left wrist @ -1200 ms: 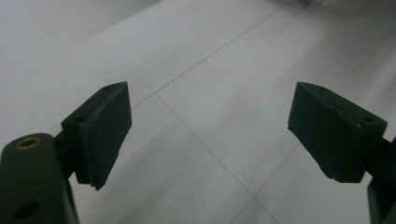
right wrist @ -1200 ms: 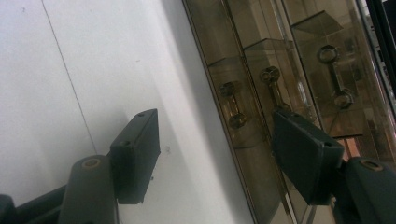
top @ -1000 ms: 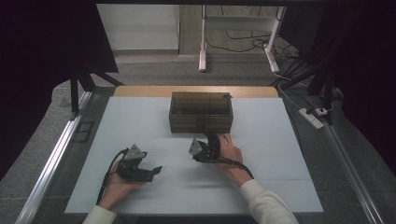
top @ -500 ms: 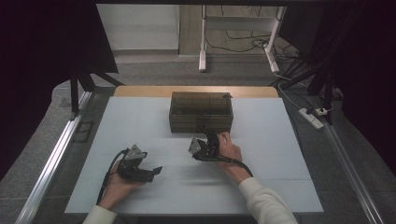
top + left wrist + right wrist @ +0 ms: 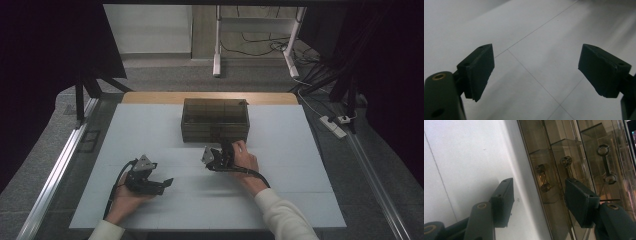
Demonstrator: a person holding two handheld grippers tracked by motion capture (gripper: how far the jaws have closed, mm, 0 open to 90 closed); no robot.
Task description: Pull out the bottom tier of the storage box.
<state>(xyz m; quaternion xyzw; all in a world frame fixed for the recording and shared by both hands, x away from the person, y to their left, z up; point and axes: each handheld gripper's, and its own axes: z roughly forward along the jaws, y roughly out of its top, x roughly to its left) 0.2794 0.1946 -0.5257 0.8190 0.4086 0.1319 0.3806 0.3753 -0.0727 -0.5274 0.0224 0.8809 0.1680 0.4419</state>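
Right gripper (image 5: pixel 218 150), jaws apart and empty, noses up to the clear drawer box (image 5: pixel 215 119) mid-counter (image 5: pixel 300 165), apparently lining up on a handle (image 5: pixel 543 178); left gripper (image 5: pixel 162 184), open too, waits well short.

White sleeves are worn on both forearms. Each gripper, left (image 5: pixel 167 182) and right (image 5: pixel 216 151), is built in black, topped by a grey three-cornered plate and trailed by a black cable. Brass-ringed screw holes are seen beside blocky pads (image 5: pixel 479 67).
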